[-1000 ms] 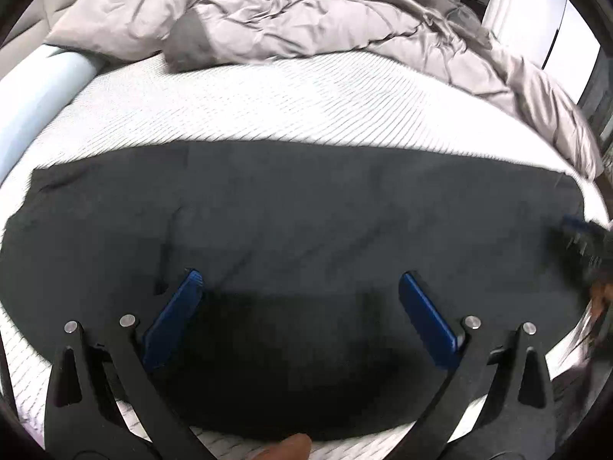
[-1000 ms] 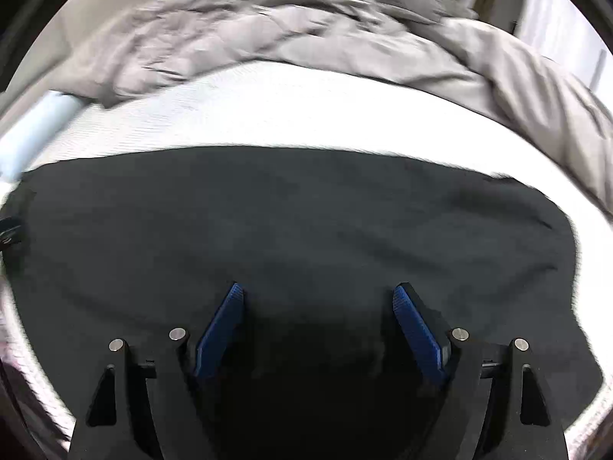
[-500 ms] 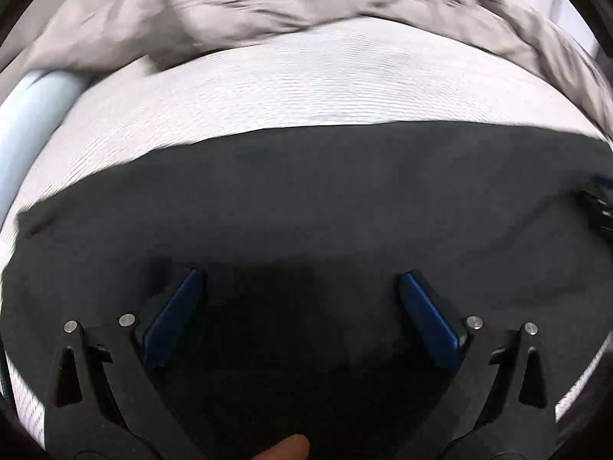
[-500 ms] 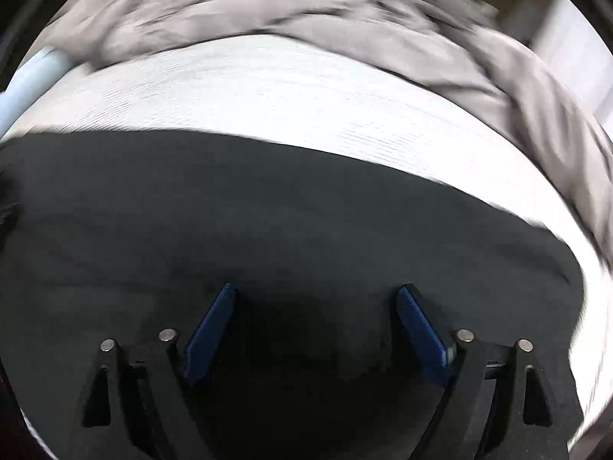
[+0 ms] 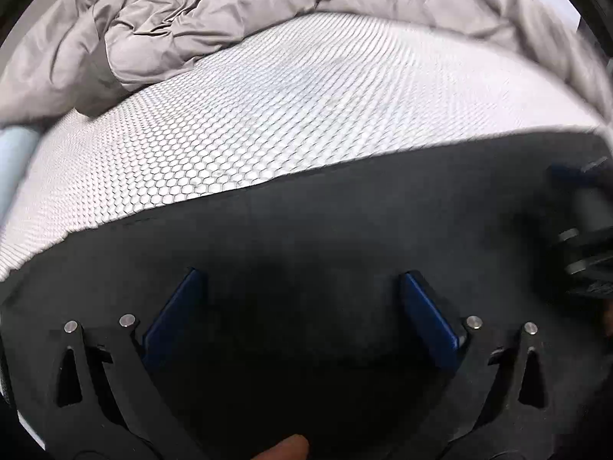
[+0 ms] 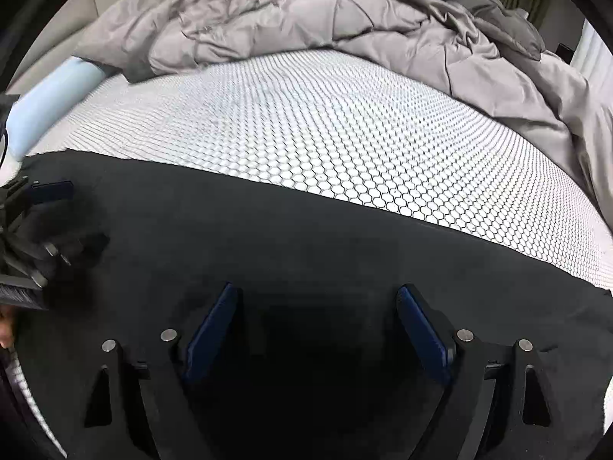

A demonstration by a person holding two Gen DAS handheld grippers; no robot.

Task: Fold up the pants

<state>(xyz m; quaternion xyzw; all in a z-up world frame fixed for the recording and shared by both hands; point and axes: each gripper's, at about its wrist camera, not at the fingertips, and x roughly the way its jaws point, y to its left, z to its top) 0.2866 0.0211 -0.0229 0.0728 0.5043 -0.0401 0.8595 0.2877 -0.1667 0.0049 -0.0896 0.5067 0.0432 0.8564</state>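
Note:
The black pants (image 5: 306,237) lie flat across the near part of the white honeycomb mattress (image 5: 287,107); they also fill the lower half of the right wrist view (image 6: 287,245). My left gripper (image 5: 300,287) is open, low over the pants, its blue pads apart with nothing between them. My right gripper (image 6: 318,303) is open too, low over the pants. The right gripper shows blurred at the right edge of the left wrist view (image 5: 582,230), and the left gripper shows at the left edge of the right wrist view (image 6: 34,237).
A crumpled grey duvet (image 6: 325,19) is heaped along the far side of the mattress (image 6: 345,134) and down its right side. A pale blue bolster (image 6: 49,92) lies at the left edge. A fingertip (image 5: 287,448) shows at the bottom.
Both grippers have moved forward and lower over the pants. The pants' far edge now sits closer in both views. Both stay open.

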